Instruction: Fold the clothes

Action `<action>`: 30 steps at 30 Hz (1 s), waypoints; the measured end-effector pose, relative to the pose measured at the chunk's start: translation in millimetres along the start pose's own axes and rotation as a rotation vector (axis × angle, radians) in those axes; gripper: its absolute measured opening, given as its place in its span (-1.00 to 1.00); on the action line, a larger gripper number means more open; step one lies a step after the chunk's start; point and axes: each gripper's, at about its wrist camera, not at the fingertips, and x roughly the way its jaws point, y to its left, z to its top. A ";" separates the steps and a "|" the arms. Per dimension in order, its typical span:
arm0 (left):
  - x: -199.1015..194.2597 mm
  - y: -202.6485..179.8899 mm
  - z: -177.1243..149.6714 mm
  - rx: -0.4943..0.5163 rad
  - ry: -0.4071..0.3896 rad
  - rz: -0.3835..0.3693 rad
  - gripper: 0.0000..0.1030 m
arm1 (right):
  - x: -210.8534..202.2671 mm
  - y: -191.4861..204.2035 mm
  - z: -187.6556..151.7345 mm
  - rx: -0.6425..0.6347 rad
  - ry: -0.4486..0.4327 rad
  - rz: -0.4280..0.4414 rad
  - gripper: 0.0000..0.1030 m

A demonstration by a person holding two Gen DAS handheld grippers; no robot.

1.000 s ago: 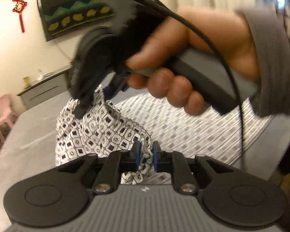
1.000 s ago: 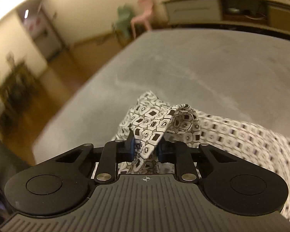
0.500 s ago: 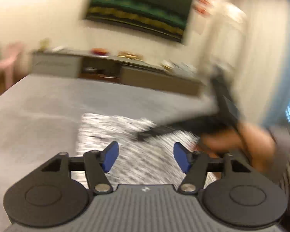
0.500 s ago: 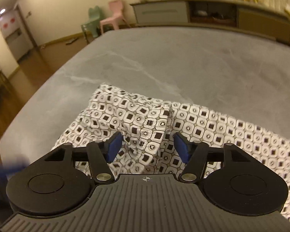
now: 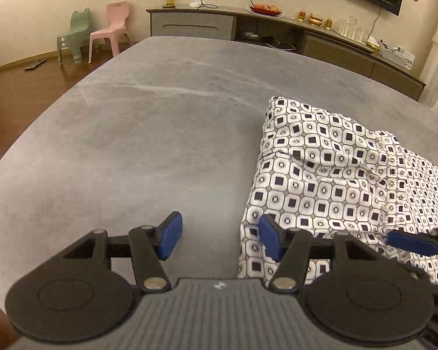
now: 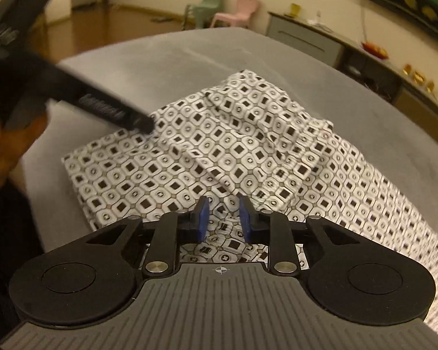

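A white garment with a black square pattern [image 5: 330, 180] lies folded on the grey table [image 5: 149, 134]. My left gripper [image 5: 219, 237] is open and empty, low over the table at the garment's near left corner; its right pad [image 5: 270, 237] is over the cloth edge. My right gripper [image 6: 221, 218] is open, its pads a small gap apart, empty, just above the garment [image 6: 219, 151]. A blue pad of the right gripper [image 5: 411, 242] shows at the right edge of the left wrist view. The left gripper's body [image 6: 81, 99] shows blurred in the right wrist view.
A long grey sideboard [image 5: 277, 32] with a fruit dish and glasses stands along the far wall. A pink chair [image 5: 111, 26] and a green chair [image 5: 73, 35] stand on the wooden floor at the left. The table's left edge [image 5: 29, 134] curves close by.
Both grippers have let go of the garment, and it now lies folded on the table. The left gripper swung to the garment's left side; the right gripper's pads have narrowed again.
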 end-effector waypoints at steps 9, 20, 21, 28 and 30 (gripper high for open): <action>-19.7 -23.9 28.2 0.111 -0.144 -0.013 0.14 | -9.4 6.7 -18.4 -0.044 -0.008 0.029 -0.44; 82.9 -35.3 84.0 0.172 0.040 -0.066 0.37 | -4.9 3.7 -25.5 -0.023 -0.006 0.046 -0.39; 85.1 -31.8 84.0 0.161 0.040 -0.070 0.42 | -5.1 3.2 -26.1 -0.019 -0.010 0.048 -0.39; 64.5 -30.2 81.1 0.128 -0.024 -0.080 0.26 | -11.2 -1.7 -18.4 -0.004 0.029 0.071 -0.38; 46.6 -32.7 79.1 0.116 -0.065 -0.092 0.25 | -21.9 -12.4 -4.8 0.063 -0.022 0.082 -0.46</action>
